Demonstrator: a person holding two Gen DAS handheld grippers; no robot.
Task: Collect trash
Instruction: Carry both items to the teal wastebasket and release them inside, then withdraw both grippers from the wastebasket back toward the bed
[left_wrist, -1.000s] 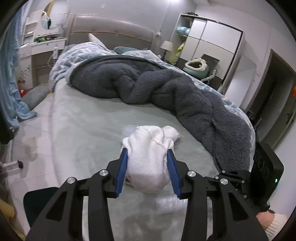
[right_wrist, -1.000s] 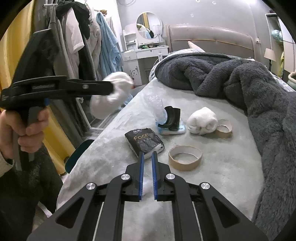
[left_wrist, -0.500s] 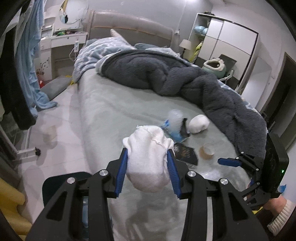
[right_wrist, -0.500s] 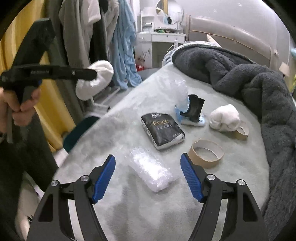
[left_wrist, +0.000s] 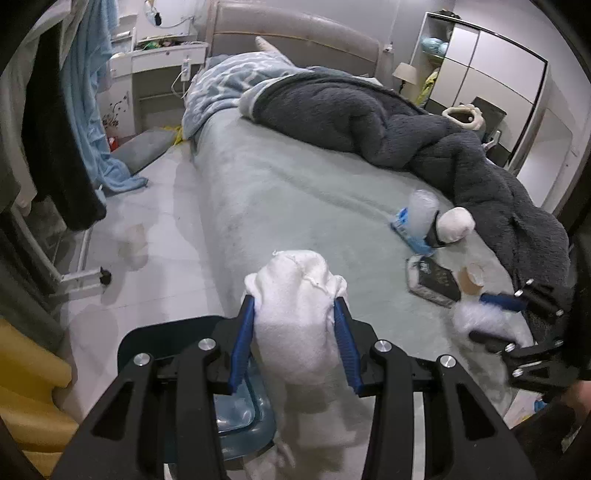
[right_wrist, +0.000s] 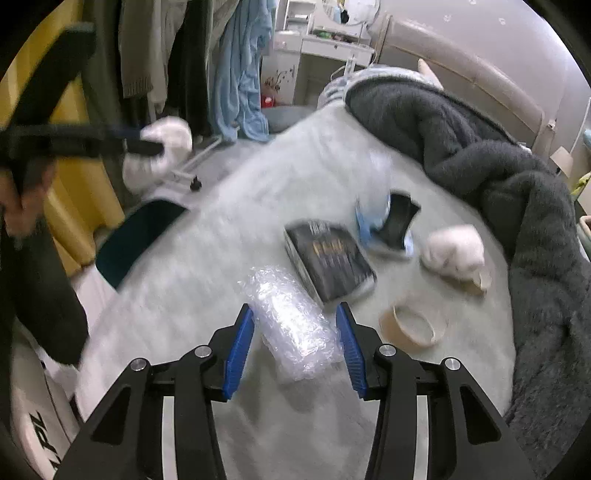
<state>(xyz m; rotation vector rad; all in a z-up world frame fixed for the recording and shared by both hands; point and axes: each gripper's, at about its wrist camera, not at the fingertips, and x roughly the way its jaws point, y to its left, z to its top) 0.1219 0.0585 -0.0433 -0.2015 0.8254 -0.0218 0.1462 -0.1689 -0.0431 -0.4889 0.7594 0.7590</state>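
My left gripper (left_wrist: 297, 338) is shut on a white crumpled wad (left_wrist: 295, 317) and holds it in the air over a dark teal trash bin (left_wrist: 177, 343) beside the bed. My right gripper (right_wrist: 295, 343) is open, its blue pads on either side of a clear bubble-wrap bundle (right_wrist: 291, 325) lying on the bed. Further on lie a black packet (right_wrist: 328, 258), a blue-and-black package (right_wrist: 388, 225), a second white wad (right_wrist: 454, 251) and two cardboard tape rings (right_wrist: 413, 325). The left gripper with its wad (right_wrist: 162, 140) shows at the left of the right wrist view.
A dark grey fluffy blanket (left_wrist: 406, 129) covers the bed's far and right side. Clothes hang on a rack (left_wrist: 55, 129) left of the bed. A yellow cushion edge (left_wrist: 33, 398) is next to the bin. A white dresser (left_wrist: 155, 66) stands at the bed's head.
My left gripper has carried the white wad leftward off the bed to above the bin. My right gripper opened and came down around the bubble-wrap bundle.
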